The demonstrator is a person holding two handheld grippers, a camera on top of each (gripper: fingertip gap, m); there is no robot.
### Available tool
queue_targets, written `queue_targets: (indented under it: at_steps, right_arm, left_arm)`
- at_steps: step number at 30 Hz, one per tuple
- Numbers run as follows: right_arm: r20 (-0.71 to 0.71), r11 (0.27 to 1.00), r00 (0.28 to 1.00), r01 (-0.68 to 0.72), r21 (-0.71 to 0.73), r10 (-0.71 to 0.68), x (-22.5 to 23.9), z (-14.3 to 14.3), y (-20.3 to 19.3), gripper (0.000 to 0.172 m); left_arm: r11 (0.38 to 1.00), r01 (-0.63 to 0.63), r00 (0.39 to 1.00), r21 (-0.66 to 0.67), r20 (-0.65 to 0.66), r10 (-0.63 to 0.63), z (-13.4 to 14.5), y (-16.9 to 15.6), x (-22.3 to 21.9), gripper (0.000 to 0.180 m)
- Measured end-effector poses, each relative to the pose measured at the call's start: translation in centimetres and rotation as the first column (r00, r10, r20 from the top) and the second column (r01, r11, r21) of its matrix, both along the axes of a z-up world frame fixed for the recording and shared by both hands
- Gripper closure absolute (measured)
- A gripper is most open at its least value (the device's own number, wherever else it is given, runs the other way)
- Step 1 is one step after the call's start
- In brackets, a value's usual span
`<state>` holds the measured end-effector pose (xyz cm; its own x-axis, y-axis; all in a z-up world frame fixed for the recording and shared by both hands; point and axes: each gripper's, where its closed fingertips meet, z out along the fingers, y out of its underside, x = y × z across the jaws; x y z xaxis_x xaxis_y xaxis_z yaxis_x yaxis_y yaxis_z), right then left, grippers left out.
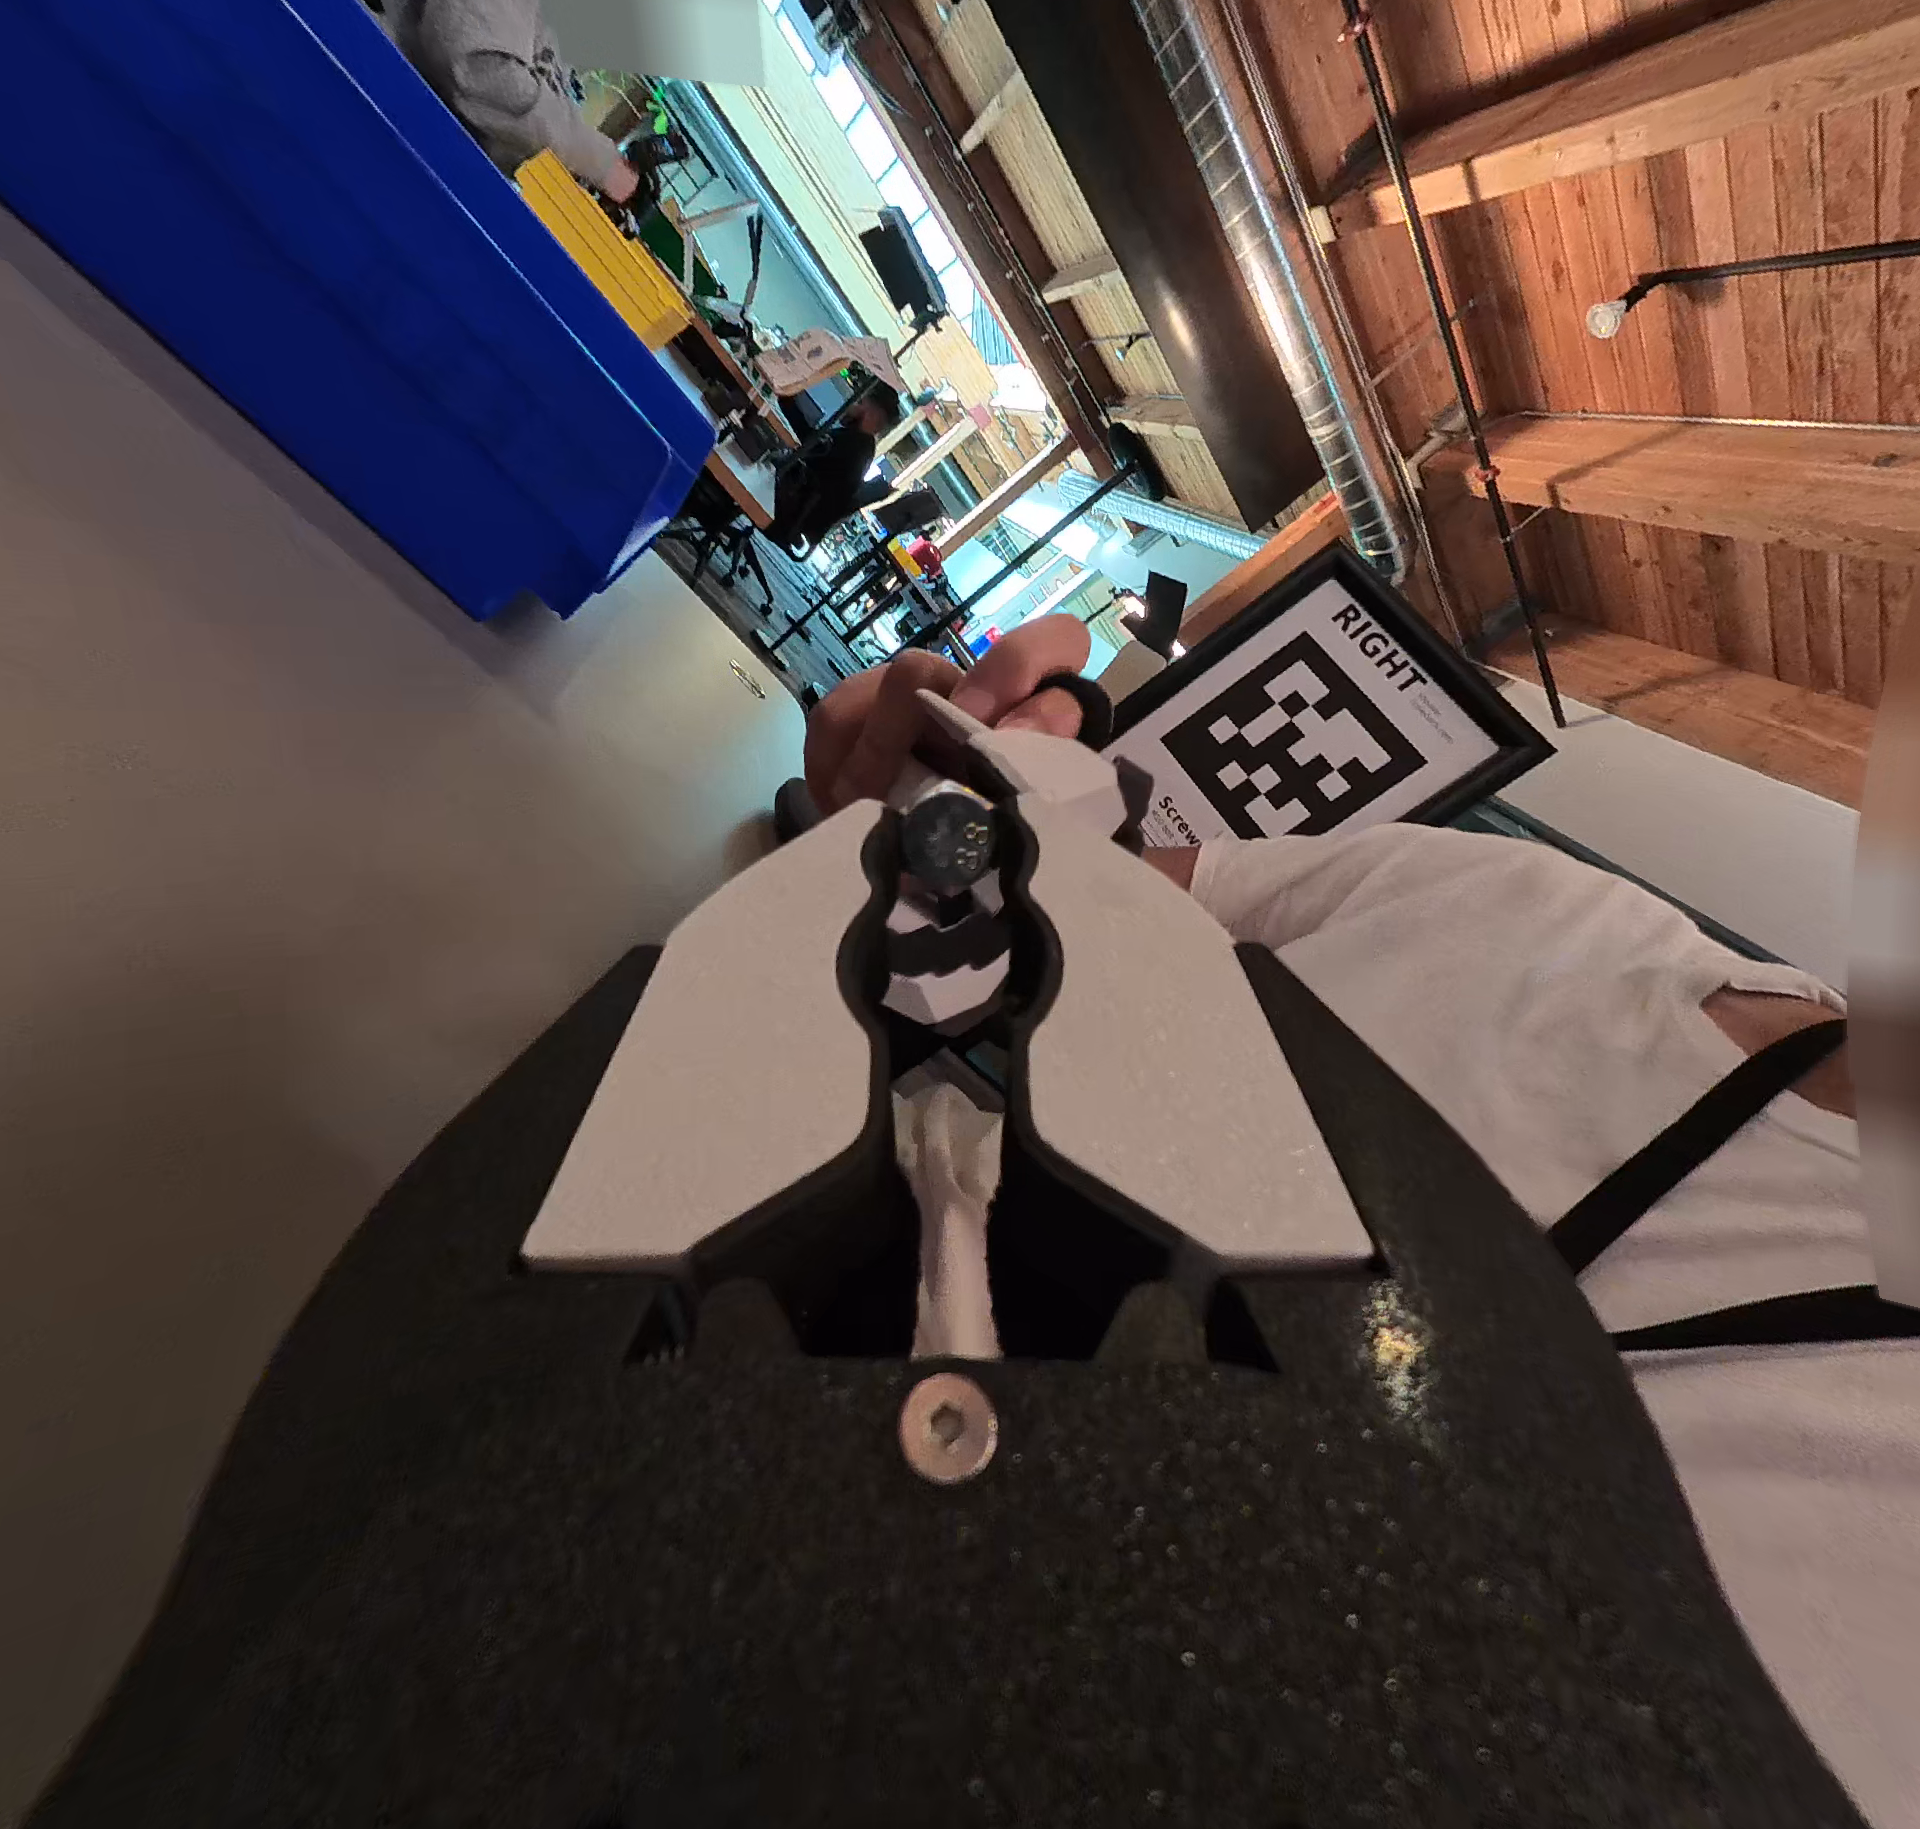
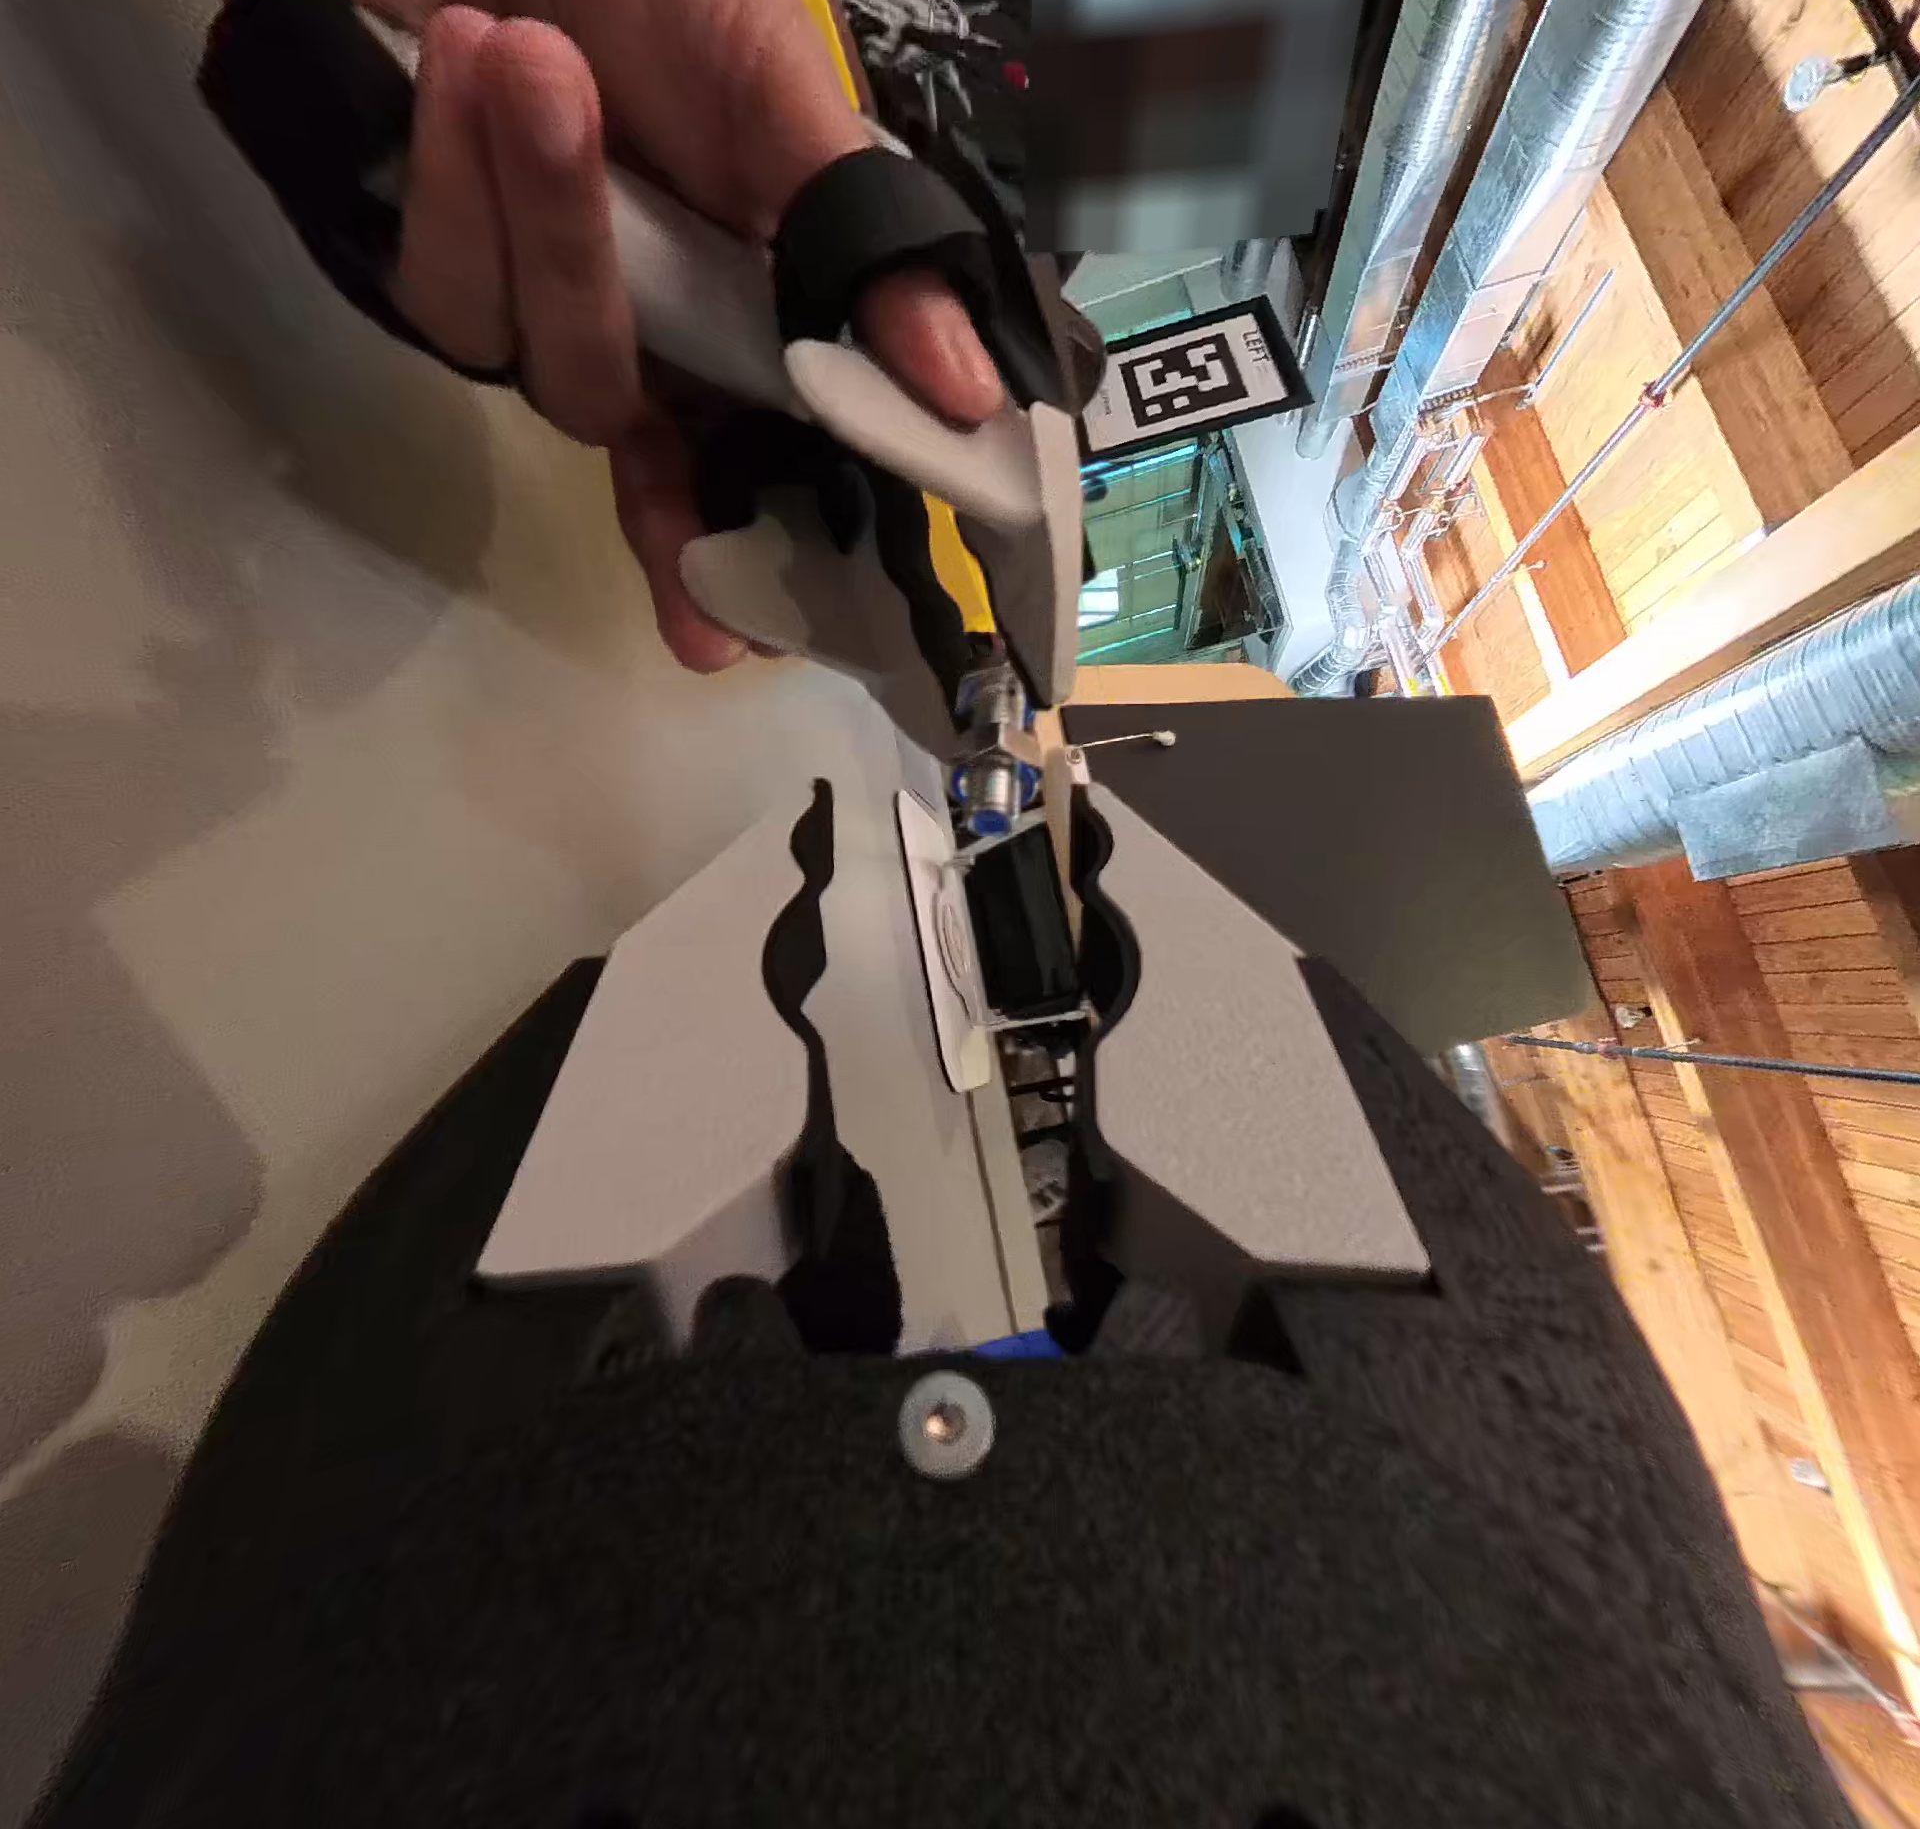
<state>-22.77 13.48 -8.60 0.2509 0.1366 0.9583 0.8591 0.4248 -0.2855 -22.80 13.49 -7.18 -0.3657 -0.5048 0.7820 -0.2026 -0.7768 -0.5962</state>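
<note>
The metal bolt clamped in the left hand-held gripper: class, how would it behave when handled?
The metal bolt looks rigid and probably heavy for its size. Its smooth steel may slip, though the left hand-held gripper's scalloped pads cradle it. Set down, it would likely roll.

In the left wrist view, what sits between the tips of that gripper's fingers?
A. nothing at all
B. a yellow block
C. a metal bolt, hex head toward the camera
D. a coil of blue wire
C: the bolt's grey hex head fills the first notch between the left gripper's fingertips, with the right gripper just beyond it.
</note>
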Motion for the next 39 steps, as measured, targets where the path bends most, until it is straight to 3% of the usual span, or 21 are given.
queue_targets:
  at_steps: [2,4,6,9,11,14,16,18,20,21,23,25,27,29,32,35,37,39]
  right_arm:
    - [-0.031,1.0,0.999,-0.016,-0.018,0.015,-0.2,0.3,-0.1,0.131]
    - [-0.025,1.0,0.999,-0.02,0.007,0.02,-0.3,0.6,-0.2,0.153]
    - [-0.034,1.0,0.999,-0.02,-0.011,0.019,-0.2,0.6,-0.1,0.155]
    - [-0.214,0.977,0.976,-0.08,-0.198,0.037,-0.1,0.6,-0.1,0.154]
    - [-0.396,0.912,0.918,-0.19,-0.363,0.034,-0.3,0.8,-0.2,0.155]
    - [-0.669,0.709,0.741,-0.447,-0.546,-0.048,-0.5,1.0,-0.4,0.155]
    - [-0.806,0.501,0.564,-0.652,-0.569,-0.181,-0.6,1.2,-0.6,0.155]
    - [-0.857,0.278,0.376,-0.832,-0.479,-0.351,-0.7,1.6,-0.8,0.155]
    - [-0.83,0.103,0.233,-0.939,-0.327,-0.507,-0.8,2.0,-0.8,0.155]
    - [-0.804,0.051,0.192,-0.963,-0.266,-0.562,-0.9,2.0,-0.8,0.155]
    - [-0.784,0.025,0.155,-0.977,-0.212,-0.601,-1.1,1.9,-0.6,0.154]
    - [-0.826,0.067,0.151,-0.973,-0.222,-0.544,-1.0,2.5,-0.6,0.145]
    - [-0.88,0.166,0.197,-0.942,-0.292,-0.432,-0.8,2.8,-0.6,0.135]
    - [-0.893,0.355,0.333,-0.83,-0.431,-0.304,-0.3,2.1,0.1,0.133]
    - [-0.76,0.665,0.642,-0.524,-0.532,-0.102,0.5,0.9,0.8,0.124]
    - [-0.471,0.909,0.882,-0.207,-0.362,0.013,1.2,0.5,1.1,0.125]
    - [-0.253,0.971,0.966,-0.109,-0.212,0.053,1.0,0.0,0.7,0.126]
    - [-0.114,0.995,0.991,-0.077,-0.071,0.068,0.5,0.1,0.3,0.131]
  left_arm:
    - [1.0,0.014,1.0,0.011,-0.005,-0.014,-0.1,-0.4,0.1,0.163]
    - [1.0,0.02,1.0,0.014,-0.01,-0.02,-0.2,-0.6,0.2,0.163]
    - [1.0,0.022,1.0,0.017,-0.018,-0.022,-0.3,-0.6,0.3,0.163]
    - [0.999,0.019,1.0,0.037,-0.02,-0.019,-0.3,-0.6,0.3,0.163]
    - [0.999,0.02,1.0,0.051,-0.007,-0.02,0.0,-0.7,0.2,0.163]
    - [0.994,0.013,1.0,0.107,0.003,-0.014,0.2,-0.9,0.1,0.163]
    - [0.989,0.008,1.0,0.145,0.011,-0.01,0.4,-1.0,0.0,0.163]
    - [0.984,0.0,1.0,0.176,0.026,-0.005,0.7,-1.1,0.0,0.163]
    - [0.978,-0.017,0.999,0.209,0.04,0.009,1.0,-1.1,-0.1,0.163]
    - [0.974,-0.025,0.999,0.224,0.04,0.017,1.0,-1.0,-0.1,0.163]
    - [0.971,-0.04,0.999,0.237,0.035,0.032,0.9,-0.8,-0.2,0.163]
    - [0.977,-0.044,0.998,0.208,0.062,0.032,1.4,-0.6,-0.4,0.163]
    - [0.979,-0.067,0.996,0.192,0.074,0.053,1.7,-0.2,-0.5,0.163]
    - [0.981,-0.07,0.996,0.18,0.06,0.06,1.4,0.0,-0.5,0.163]
    - [0.987,-0.077,0.997,0.144,0.017,0.075,0.6,0.4,-0.2,0.163]
    - [0.994,-0.075,0.997,0.078,-0.012,0.076,0.0,0.7,0.0,0.163]
    - [0.997,-0.072,0.997,0.038,-0.011,0.072,0.0,0.9,-0.1,0.163]
    - [0.998,-0.058,0.998,0.008,-0.009,0.059,-0.1,0.9,-0.2,0.163]
